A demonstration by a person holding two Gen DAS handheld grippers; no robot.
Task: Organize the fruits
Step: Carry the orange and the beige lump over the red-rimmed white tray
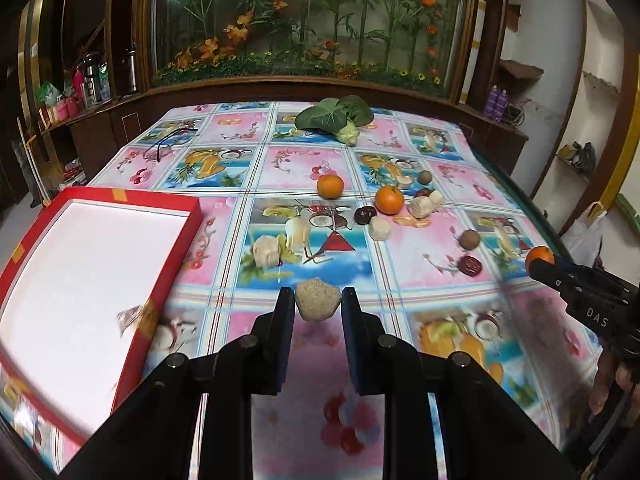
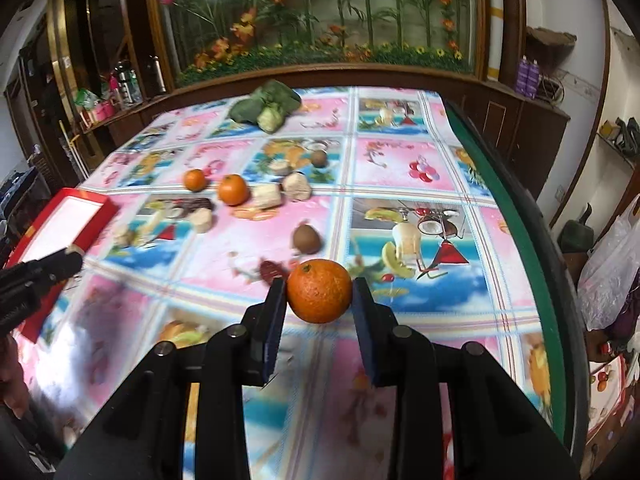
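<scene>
Left gripper [image 1: 317, 304] clamped on a beige lump [image 1: 318, 299] — red box [image 1: 188, 224] just beside. Right gripper [image 2: 320, 292] clamped on an orange [image 2: 319, 290], off the tablecloth [image 2: 400, 160].

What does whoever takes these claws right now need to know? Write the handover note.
Left claw: shut on a beige lump, lifted beside the red box.
Right claw: shut on an orange, above the tablecloth.
Done: nothing shows inside the box's visible part, though glare whites it out.
Left: two more oranges, pale chunks, brown round fruits and dark red ones lie loose mid-table. The leafy vegetable sits at the far edge.
</scene>
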